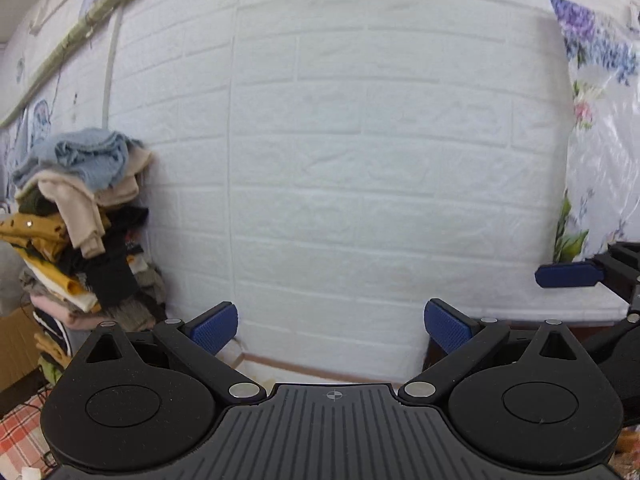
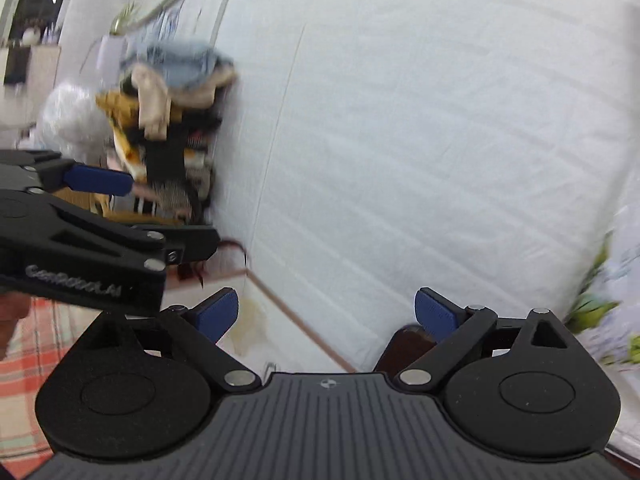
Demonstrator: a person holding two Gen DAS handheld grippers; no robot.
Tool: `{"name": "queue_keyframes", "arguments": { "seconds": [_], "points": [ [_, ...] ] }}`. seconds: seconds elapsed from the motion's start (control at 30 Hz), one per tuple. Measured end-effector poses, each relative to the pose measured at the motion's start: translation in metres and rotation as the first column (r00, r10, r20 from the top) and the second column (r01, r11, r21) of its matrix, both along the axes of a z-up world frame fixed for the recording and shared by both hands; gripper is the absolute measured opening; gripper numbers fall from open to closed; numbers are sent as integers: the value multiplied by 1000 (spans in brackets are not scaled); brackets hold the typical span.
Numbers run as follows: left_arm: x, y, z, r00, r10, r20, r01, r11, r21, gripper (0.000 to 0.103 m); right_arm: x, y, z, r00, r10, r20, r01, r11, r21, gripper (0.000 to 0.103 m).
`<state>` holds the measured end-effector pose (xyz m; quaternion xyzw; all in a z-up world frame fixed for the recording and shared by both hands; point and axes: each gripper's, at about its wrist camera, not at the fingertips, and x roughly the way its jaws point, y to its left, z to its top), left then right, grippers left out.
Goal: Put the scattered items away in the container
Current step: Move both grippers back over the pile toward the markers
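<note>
Up against the white brick wall (image 1: 360, 140), both my claws are spread wide with nothing in them: left gripper (image 1: 331, 325), right gripper (image 2: 326, 314). No container or scattered items visible, so can't tell their look or direction; just a clothes pile (image 1: 80, 224) far left

A lived-in home room: a heap of folded clothes (image 1: 80, 220) against a white brick-pattern wall (image 1: 360, 140), beside floral fabric (image 1: 600, 120).
</note>
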<state>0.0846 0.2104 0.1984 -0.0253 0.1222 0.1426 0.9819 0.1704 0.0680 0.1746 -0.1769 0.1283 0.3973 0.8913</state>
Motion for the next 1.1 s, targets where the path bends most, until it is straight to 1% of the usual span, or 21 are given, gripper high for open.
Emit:
{"name": "queue_keyframes", "arguments": {
  "seconds": [0.03, 0.1, 0.13, 0.2, 0.27, 0.33, 0.37, 0.43, 0.47, 0.5, 0.57, 0.63, 0.7, 0.77, 0.83, 0.9, 0.97, 1.03, 1.1],
  "points": [
    [-4, -5, 10, 1000, -3, 17, 4, 1000, -4, 103, -4, -11, 13, 1000, 5, -5, -5, 1000, 30, 97],
    [-14, -16, 15, 999, -38, 27, 39, 999, -20, 103, -16, -33, 30, 999, 29, -16, -27, 996, 79, 99],
    [-18, -22, 14, 998, -55, 25, 56, 998, -25, 103, -23, -43, 32, 999, 45, -22, -43, 995, 90, 100],
    [-27, -36, -5, 996, -92, -17, 92, 996, -23, 103, -37, -61, 24, 996, 78, -40, -75, 994, 74, 101],
    [-36, -51, -37, 985, -156, -76, 155, 988, -14, 103, -53, -74, -6, 995, 92, -48, -92, 996, 18, 101],
    [-44, -68, -76, 971, -195, -140, 198, 980, 10, 103, -68, -87, -39, 992, 105, -67, -108, 993, -39, 101],
    [-48, -76, -96, 965, -207, -164, 214, 977, 23, 103, -75, -94, -61, 989, 113, -93, -119, 991, -60, 101],
    [-59, -92, -134, 952, -227, -205, 243, 968, 57, 103, -86, -111, -102, 979, 111, -172, -128, 988, -89, 101],
    [-64, -99, -152, 946, -235, -221, 256, 964, 71, 103, -91, -118, -122, 974, 97, -203, -119, 988, -98, 101],
    [-68, -104, -170, 940, -245, -239, 268, 961, 69, 103, -94, -126, -141, 971, 75, -227, -100, 990, -98, 101],
    [-72, -111, -203, 922, -271, -278, 289, 957, 26, 103, -100, -142, -175, 960, 23, -278, -50, 995, -91, 101],
    [-72, -116, -232, 901, -290, -321, 294, 955, -39, 101, -104, -158, -207, 943, -36, -332, 11, 997, -79, 101],
    [-70, -121, -256, 878, -310, -364, 299, 950, -89, 99, -101, -170, -234, 907, -98, -409, 80, 995, -61, 100],
    [-68, -126, -277, 853, -330, -403, 305, 944, -126, 91, -96, -182, -255, 869, -166, -467, 162, 986, -49, 98],
    [-64, -134, -289, 830, -360, -427, 333, 933, -139, 88, -87, -192, -271, 826, -229, -515, 239, 970, -48, 96],
    [-60, -144, -296, 803, -397, -444, 377, 916, -137, 85, -79, -199, -280, 793, -250, -555, 281, 959, -29, 93],
    [-59, -153, -303, 776, -431, -460, 417, 898, -138, 73, -75, -201, -284, 786, -257, -562, 301, 953, -15, 91],
    [-57, -161, -309, 750, -461, -474, 447, 882, -151, 69, -73, -198, -286, 795, -271, -542, 309, 951, -22, 89],
    [-51, -164, -315, 727, -483, -487, 460, 870, -177, 61, -69, -197, -288, 800, -286, -527, 323, 946, -23, 89]
  ]
}}
